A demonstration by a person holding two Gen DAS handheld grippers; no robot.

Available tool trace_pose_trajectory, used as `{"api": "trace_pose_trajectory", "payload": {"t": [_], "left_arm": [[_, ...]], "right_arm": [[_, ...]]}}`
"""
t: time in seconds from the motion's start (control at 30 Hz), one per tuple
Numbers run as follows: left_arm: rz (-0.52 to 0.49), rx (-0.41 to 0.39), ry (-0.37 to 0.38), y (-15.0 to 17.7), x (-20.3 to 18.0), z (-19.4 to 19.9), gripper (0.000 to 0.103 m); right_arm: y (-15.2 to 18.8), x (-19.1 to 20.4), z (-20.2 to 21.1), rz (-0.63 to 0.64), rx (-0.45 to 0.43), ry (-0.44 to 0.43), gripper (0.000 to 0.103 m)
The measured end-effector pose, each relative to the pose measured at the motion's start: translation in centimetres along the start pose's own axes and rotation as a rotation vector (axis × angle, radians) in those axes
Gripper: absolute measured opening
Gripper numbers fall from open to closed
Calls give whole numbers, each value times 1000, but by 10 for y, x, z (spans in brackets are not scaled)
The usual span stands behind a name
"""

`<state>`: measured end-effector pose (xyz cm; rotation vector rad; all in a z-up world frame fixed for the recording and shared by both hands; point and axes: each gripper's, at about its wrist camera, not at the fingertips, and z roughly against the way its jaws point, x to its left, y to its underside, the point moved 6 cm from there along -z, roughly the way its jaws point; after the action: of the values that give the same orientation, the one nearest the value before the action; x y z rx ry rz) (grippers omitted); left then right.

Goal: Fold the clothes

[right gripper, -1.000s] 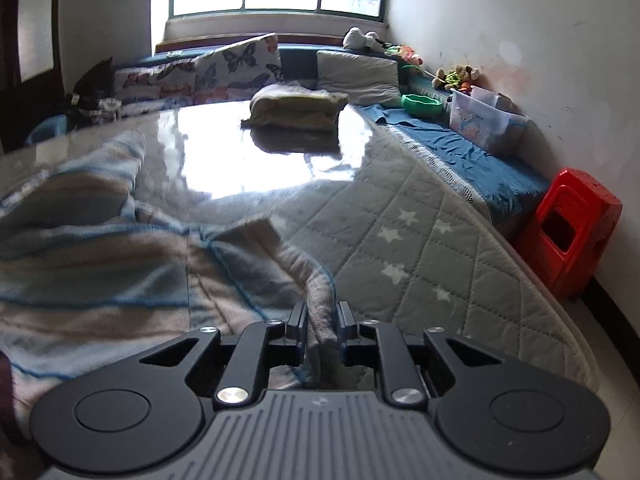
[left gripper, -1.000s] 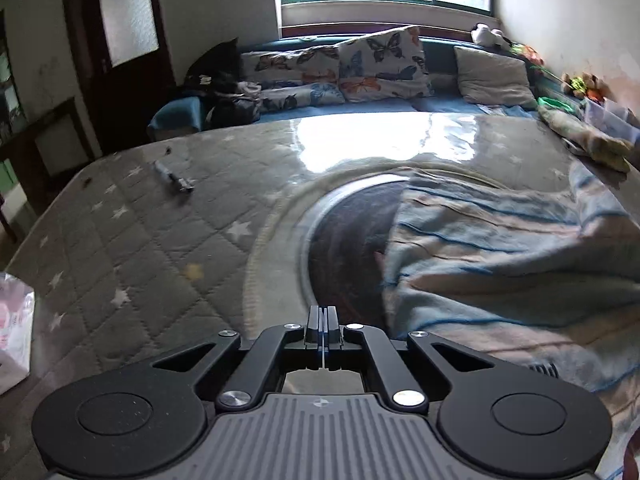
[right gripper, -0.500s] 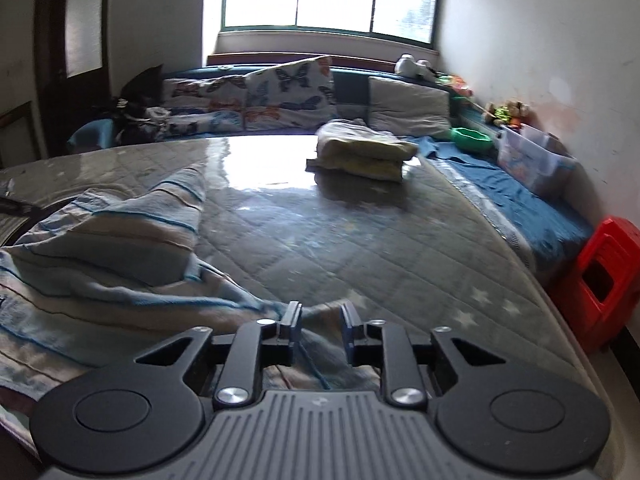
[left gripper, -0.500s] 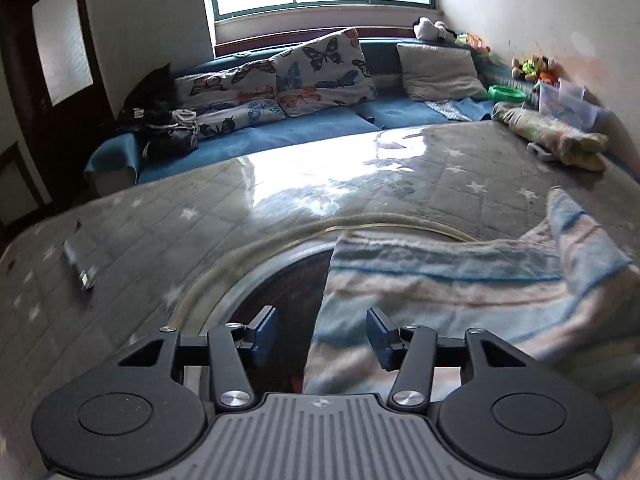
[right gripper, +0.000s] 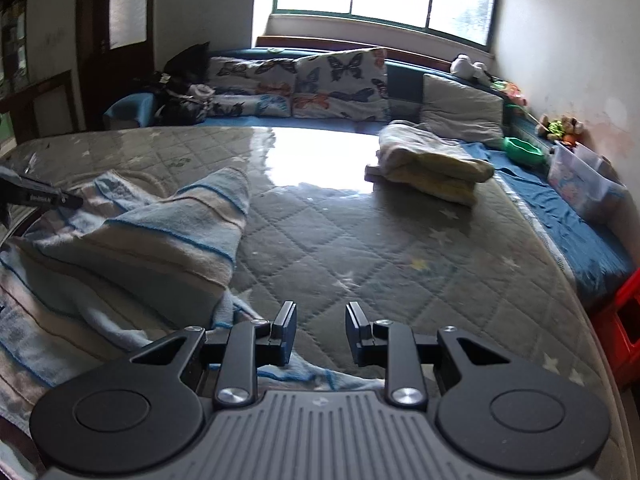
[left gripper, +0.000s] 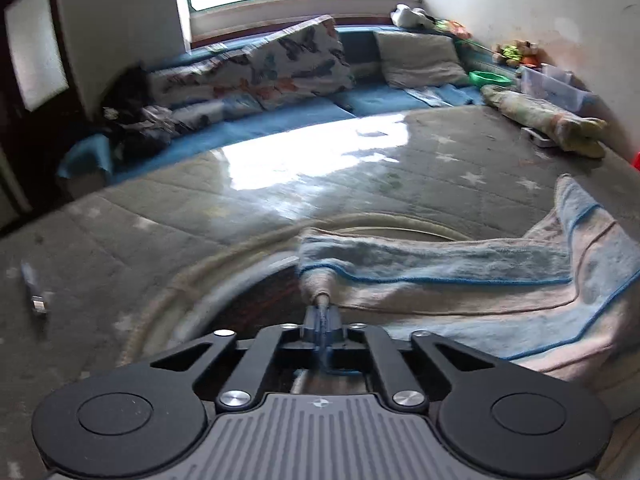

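Note:
A striped blue, beige and white cloth lies rumpled on the grey quilted table cover. My left gripper is shut on a corner of the cloth, which bunches out between the pads. In the right wrist view the same cloth is heaped at the left, with one edge under the gripper body. My right gripper is open and empty just over that edge. The tip of the left gripper shows at the far left.
A folded pale yellow and grey garment lies at the table's far right. A small dark object lies at the left. A sofa with butterfly cushions stands behind. A red stool stands right of the table.
My left gripper was open half a second ago and has now shut on the cloth's corner. My right gripper, shut on the cloth before, has opened and let it go.

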<state>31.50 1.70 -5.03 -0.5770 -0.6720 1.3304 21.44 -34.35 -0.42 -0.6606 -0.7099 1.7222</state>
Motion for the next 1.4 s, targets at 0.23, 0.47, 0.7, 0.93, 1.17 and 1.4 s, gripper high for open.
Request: {"api": "trace_pose_trajectory", "payload": {"t": [0.23, 0.47, 0.7, 0.93, 1.17, 1.4], "left_arm": [[127, -112, -159, 8, 51, 63, 2], [259, -60, -208, 50, 87, 99, 2], [277, -46, -217, 69, 96, 109, 2], [282, -47, -232, 71, 102, 110, 2], [320, -51, -272, 70, 110, 108, 2], [310, -2, -235, 89, 100, 109, 2]], "right_arm": [[11, 4, -14, 13, 56, -18, 26], [13, 18, -15, 63, 89, -47, 26], [-23, 57, -28, 116, 40, -171, 26], [-29, 86, -63, 175, 106, -284, 26], [-30, 87, -44, 195, 23, -186, 4], [-8, 44, -10, 26, 71, -145, 4]]}}
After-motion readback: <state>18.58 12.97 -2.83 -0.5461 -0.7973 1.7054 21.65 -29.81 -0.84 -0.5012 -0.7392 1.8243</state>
